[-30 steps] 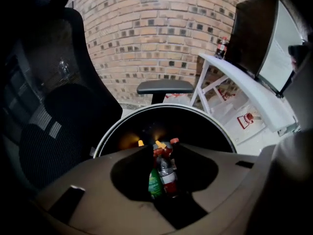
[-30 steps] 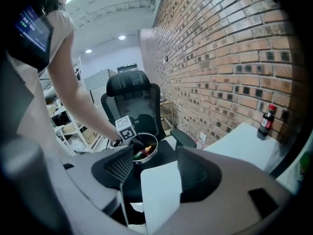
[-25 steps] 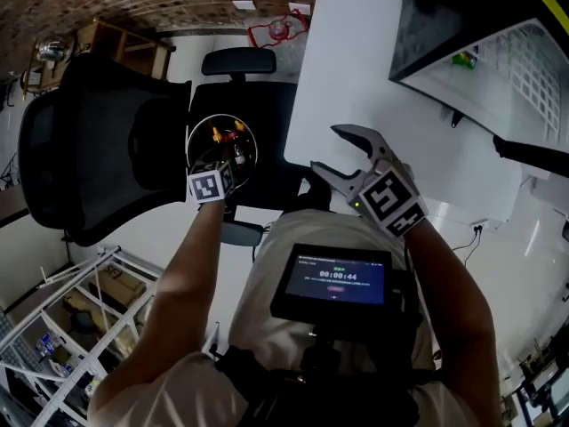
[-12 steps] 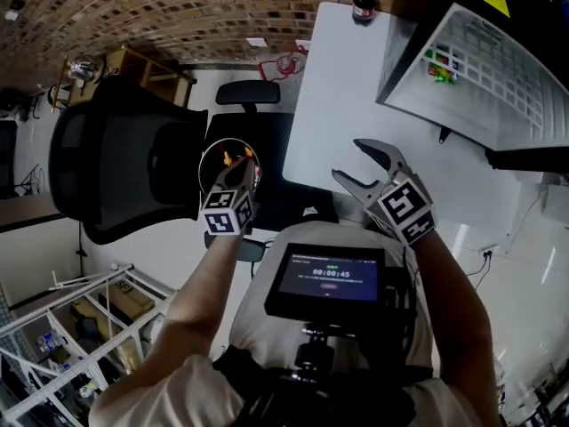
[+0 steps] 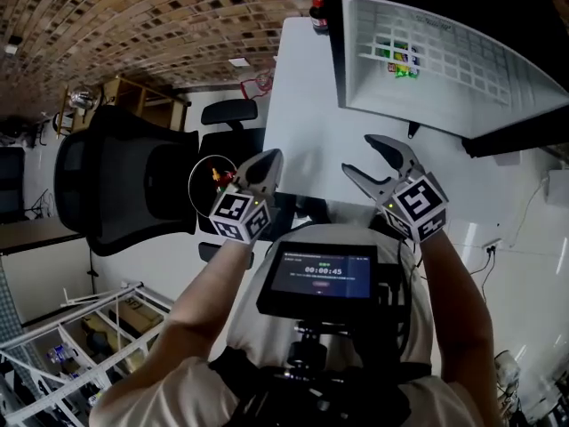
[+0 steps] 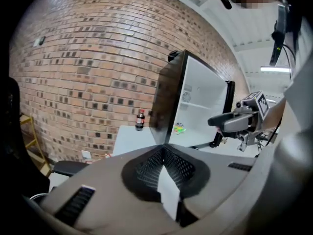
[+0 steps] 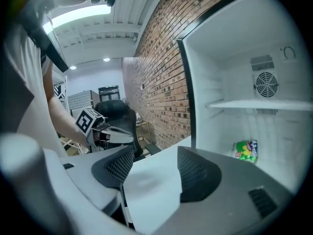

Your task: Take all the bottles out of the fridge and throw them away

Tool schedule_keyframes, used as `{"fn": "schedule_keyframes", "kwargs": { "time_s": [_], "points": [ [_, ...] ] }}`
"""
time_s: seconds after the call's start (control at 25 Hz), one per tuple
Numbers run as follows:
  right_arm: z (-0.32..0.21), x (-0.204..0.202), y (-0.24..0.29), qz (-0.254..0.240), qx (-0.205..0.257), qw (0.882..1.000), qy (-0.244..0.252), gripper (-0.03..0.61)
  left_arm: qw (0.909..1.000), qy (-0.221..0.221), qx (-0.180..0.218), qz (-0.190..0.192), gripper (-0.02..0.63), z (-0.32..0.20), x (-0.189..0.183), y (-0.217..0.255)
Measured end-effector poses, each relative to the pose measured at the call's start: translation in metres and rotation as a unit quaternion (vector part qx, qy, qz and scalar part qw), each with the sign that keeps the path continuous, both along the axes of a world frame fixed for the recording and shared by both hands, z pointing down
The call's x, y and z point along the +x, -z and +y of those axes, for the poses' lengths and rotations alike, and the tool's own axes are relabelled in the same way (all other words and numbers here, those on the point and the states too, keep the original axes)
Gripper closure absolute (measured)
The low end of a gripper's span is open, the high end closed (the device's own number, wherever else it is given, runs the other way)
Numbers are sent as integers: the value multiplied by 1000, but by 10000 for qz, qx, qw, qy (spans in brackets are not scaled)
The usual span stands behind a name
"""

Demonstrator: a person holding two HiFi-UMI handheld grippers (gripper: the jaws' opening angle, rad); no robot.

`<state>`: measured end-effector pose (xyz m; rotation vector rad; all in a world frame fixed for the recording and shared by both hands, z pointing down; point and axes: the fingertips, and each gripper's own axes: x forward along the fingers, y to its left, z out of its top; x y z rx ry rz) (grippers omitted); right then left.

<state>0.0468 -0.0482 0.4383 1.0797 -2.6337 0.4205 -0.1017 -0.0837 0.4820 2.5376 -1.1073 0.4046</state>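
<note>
One bottle is all we find: a dark cola bottle [image 5: 317,12] with a red cap, upright on the white surface [image 5: 302,105] just beside the fridge [image 5: 444,52], outside it, not in it.

Fridge stands open. Inside, as far as all three views reach:
- one green packet [image 7: 245,151] on the floor of the compartment, near the back wall
- one shelf [image 7: 254,104] above it, bare
- no bottle anywhere in the part we see

Round bin [image 5: 190,185] sits low by the black office chair [image 5: 116,185], well apart from the fridge. Small orange and yellow things lie in it; they are too small for us to name.

Left gripper [image 5: 267,163]: jaws clenched tip to tip, nothing between them. It is held over the near edge of the surface and points toward the fridge and the bottle.

Right gripper [image 5: 357,154]: jaws released and wide, with only the white surface showing through the gap. It is aimed into the open fridge.

Our reading of progress: the fridge looks cleared of bottles, so the removal seems done or nearly so. Left to do, we judge: the cola bottle on the surface, if it counts, needs picking up and carrying to the bin. Neither gripper carries anything.
</note>
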Motion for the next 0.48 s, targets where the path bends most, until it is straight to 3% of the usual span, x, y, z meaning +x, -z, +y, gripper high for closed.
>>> {"fn": "schedule_keyframes", "kwargs": {
  "time_s": [0.24, 0.48],
  "points": [
    [4, 44, 17, -256, 166, 9983, -488, 294, 9950, -921, 185, 353, 611, 17, 86, 34],
    [3, 94, 39, -602, 333, 9921, -1050, 325, 9883, -1318, 280, 711, 611, 9, 143, 69]
  ]
}}
